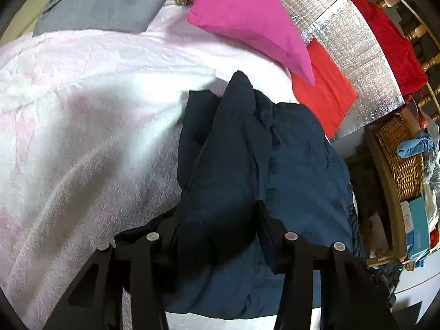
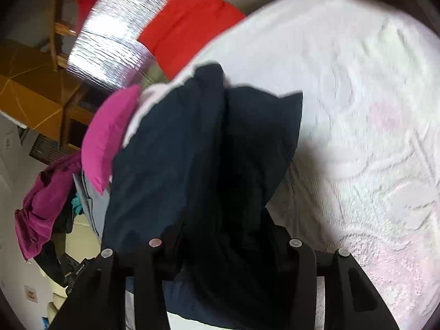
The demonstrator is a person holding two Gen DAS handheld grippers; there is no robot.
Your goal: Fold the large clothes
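Note:
A large dark navy garment (image 1: 299, 151) lies bunched on a white and pink fleecy blanket (image 1: 82, 110) that covers the bed. In the left wrist view a thick fold of it rises between the black fingers of my left gripper (image 1: 218, 211), which is shut on it. In the right wrist view the same garment (image 2: 165, 151) drapes up over my right gripper (image 2: 224, 220), whose fingers also clamp a dark fold. The cloth hides both sets of fingertips. The blanket (image 2: 357, 110) spreads out to the right of it.
A magenta pillow (image 1: 247, 16) and a red cushion (image 1: 324, 88) lie behind the garment, against a silver foil sheet (image 1: 352, 41). A grey pillow (image 1: 104, 2) sits at the far left. Beside the bed stand a wicker basket (image 1: 401, 154) and a heap of magenta clothing (image 2: 41, 200).

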